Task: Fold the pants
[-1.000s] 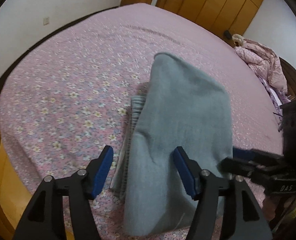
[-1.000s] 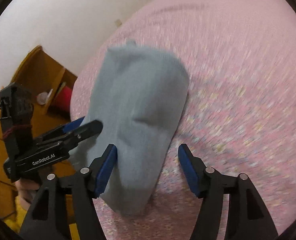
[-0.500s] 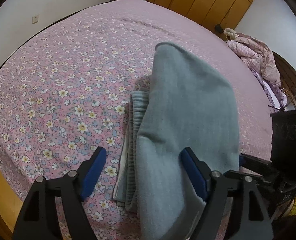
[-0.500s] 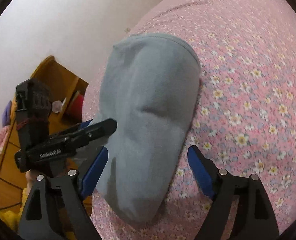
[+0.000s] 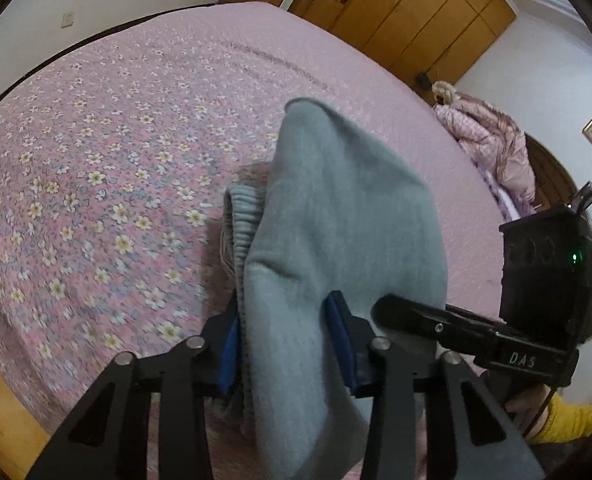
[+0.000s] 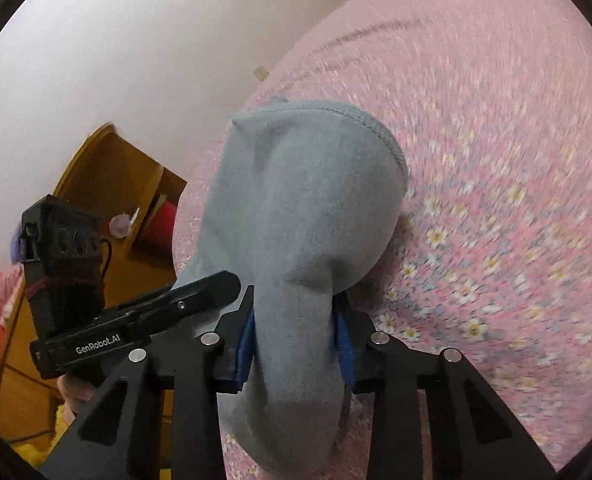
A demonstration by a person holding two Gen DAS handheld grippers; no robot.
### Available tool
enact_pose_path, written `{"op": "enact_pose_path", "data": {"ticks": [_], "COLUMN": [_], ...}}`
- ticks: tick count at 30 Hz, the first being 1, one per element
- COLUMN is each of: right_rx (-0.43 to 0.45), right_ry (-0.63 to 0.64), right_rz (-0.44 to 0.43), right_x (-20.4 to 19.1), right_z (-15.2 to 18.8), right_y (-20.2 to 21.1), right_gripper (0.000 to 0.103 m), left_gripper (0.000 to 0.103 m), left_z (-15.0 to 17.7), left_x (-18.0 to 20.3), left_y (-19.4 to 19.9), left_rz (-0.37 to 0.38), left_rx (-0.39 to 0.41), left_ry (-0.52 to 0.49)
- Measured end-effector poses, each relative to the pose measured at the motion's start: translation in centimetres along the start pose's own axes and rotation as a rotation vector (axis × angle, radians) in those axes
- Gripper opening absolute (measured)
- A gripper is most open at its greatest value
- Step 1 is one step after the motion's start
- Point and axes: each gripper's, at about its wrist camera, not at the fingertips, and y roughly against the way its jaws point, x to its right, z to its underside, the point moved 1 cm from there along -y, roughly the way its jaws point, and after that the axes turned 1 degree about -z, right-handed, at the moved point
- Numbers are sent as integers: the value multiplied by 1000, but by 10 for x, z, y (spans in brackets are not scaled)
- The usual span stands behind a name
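Grey-blue pants (image 5: 335, 220) lie folded in a thick bundle on the pink flowered bedspread (image 5: 116, 160), near its front edge. My left gripper (image 5: 286, 344) is shut on the near end of the bundle, the cloth bunched between its blue pads. From the other side my right gripper (image 6: 294, 340) is shut on the same pants (image 6: 307, 208), next to the left one. Each gripper shows in the other's view: the right gripper (image 5: 475, 332) and the left gripper (image 6: 136, 320). The ribbed waistband (image 5: 244, 220) peeks out on the bundle's left side.
Wooden wardrobes (image 5: 395, 12) stand beyond the bed. A pink quilted coat (image 5: 491, 148) lies at the bed's far right by a headboard. A white wall (image 6: 116, 60) and a wooden shelf (image 6: 136, 208) with small items border the bed's other side. A yellow sleeve (image 5: 567, 420) shows low right.
Both grippers went from open, straddling the near end of the pants, to shut on the cloth. The bundle's near end is now lifted and bunched.
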Motion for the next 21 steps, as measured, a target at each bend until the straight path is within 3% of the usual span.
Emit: {"op": "enact_pose_path", "data": {"ticks": [5, 9, 21], "right_rx": [12, 28, 87], "right_ry": [12, 30, 70], "right_rz": [4, 34, 228], "right_x": [4, 11, 72], "right_z": [-4, -7, -34], "right_y": [28, 57, 177], "right_gripper": [35, 35, 35], "left_gripper": [39, 39, 39], "left_z": [6, 4, -29], "left_x": [19, 54, 175], "left_y": [6, 0, -54], "left_rz": [45, 63, 177], "left_rx": [32, 37, 13], "left_ry": [16, -27, -144]}}
